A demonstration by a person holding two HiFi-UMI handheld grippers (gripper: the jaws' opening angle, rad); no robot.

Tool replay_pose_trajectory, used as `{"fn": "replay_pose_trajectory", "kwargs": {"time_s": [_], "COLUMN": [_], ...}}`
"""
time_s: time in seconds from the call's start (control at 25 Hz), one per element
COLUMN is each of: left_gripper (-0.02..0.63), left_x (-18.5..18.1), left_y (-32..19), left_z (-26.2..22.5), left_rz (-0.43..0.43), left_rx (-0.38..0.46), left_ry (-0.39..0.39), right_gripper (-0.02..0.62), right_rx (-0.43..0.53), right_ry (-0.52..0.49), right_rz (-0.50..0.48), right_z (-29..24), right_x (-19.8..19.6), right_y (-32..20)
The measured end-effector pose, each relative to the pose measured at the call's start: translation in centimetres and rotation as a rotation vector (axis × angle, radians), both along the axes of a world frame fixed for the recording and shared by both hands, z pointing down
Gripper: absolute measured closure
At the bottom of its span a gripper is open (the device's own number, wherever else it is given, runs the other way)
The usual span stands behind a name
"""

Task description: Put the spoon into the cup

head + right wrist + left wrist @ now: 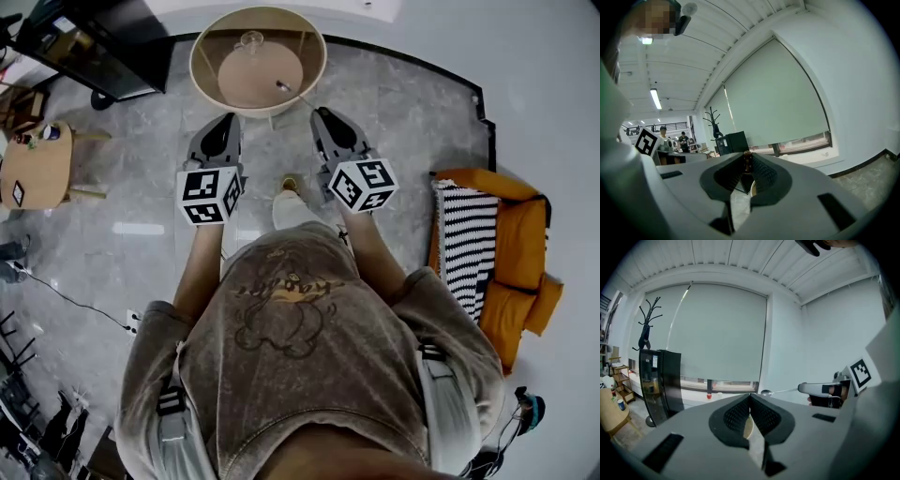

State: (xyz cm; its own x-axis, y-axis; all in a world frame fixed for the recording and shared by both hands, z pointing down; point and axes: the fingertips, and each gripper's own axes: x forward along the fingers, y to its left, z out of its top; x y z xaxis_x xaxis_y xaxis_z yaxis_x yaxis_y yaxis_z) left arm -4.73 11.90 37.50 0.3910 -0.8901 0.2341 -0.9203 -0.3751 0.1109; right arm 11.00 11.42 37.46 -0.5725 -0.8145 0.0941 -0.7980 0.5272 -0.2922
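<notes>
A: Past the person's shirt [300,319], the right hand-held gripper [323,114] is clamped on the spoon [292,93], aimed at the tabletop [202,58]. The left hand-held gripper [225,122] is closed and empty.

B: Carrying step, I'd say. Next, tip it into the cup [251,40], far side of the tabletop. Only the head view shows that cup.

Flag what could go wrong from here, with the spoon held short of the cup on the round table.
1. The right gripper grips the spoon only at the end of its handle, with most of its length sticking out ahead. It may pivot or slip.
2. The cup is a small clear glass standing free on the round table. A misaimed spoon could tip it, and the left gripper, shut and empty, is not steadying it.
</notes>
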Motion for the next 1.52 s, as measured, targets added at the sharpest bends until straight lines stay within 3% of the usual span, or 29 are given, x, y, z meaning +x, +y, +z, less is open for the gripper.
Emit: {"fn": "replay_pose_trajectory", "kwargs": {"time_s": [0.76,1.52], "left_gripper": [0.588,0.588], "left_x": [2.2,0.8], "left_y": [-8.9,-13.9], "left_z": [-0.4,0.3], "left_rz": [-0.099,-0.131], "left_rx": [0.016,0.008], "left_ry": [0.019,0.024], "right_gripper": [0.534,0.534], "right_rx": [0.007,-0.003], "right_ry": [0.009,0.008], "right_rz": [-0.09,-0.138], "right_z": [-0.2,0.3], "right_x": [2.2,0.1], "right_y": [-10.3,-15.9]}}
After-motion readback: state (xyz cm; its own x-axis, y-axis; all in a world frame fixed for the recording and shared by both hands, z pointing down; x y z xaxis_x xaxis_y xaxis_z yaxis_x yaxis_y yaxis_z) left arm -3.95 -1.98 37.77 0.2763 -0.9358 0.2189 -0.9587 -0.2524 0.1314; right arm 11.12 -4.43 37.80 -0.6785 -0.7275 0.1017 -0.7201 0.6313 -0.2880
